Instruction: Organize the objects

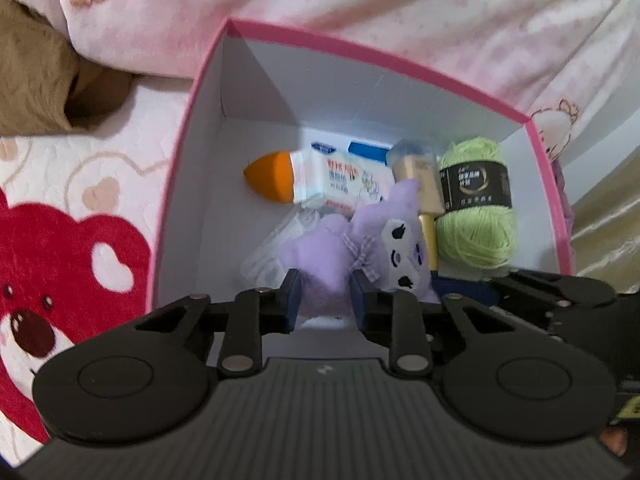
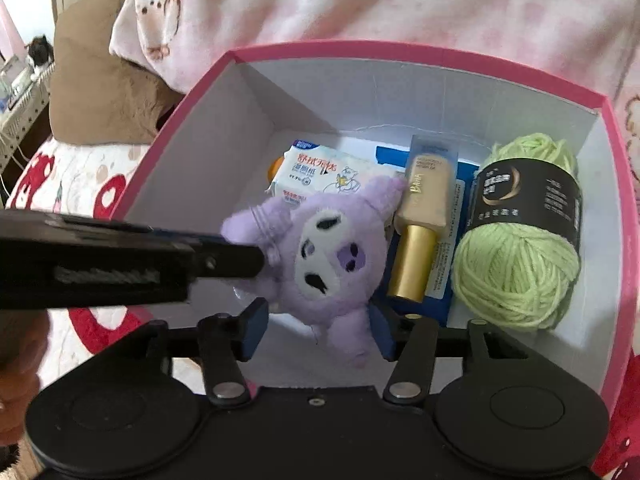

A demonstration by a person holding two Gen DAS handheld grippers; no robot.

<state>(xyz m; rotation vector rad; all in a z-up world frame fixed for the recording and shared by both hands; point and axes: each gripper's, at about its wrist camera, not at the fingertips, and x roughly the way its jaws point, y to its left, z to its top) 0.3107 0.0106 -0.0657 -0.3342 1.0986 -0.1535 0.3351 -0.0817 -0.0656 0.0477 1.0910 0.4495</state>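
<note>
Left wrist view: the left gripper [image 1: 325, 300] clenches the purple plush toy [image 1: 372, 240] inside a pink box [image 1: 400, 65] on bear-print bedding [image 1: 60, 240], beside green yarn [image 1: 474, 208], a gold bottle [image 1: 420, 188], a tissue pack [image 1: 340, 184] and an orange sponge [image 1: 270, 178].

Right wrist view: the right gripper [image 2: 318, 330] stands released, pads clear of the toy [image 2: 320, 256]; the left gripper [image 2: 224, 258] crosses in from the left.

Fuzzy lilac cloth plush [image 2: 328, 256] inside pink box [image 2: 400, 50] of smooth matt card. Beside plush, glossy gold plastic bottle [image 2: 420, 220]; beyond bottle, soft stranded green yarn [image 2: 516, 276], glossy black paper band.
</note>
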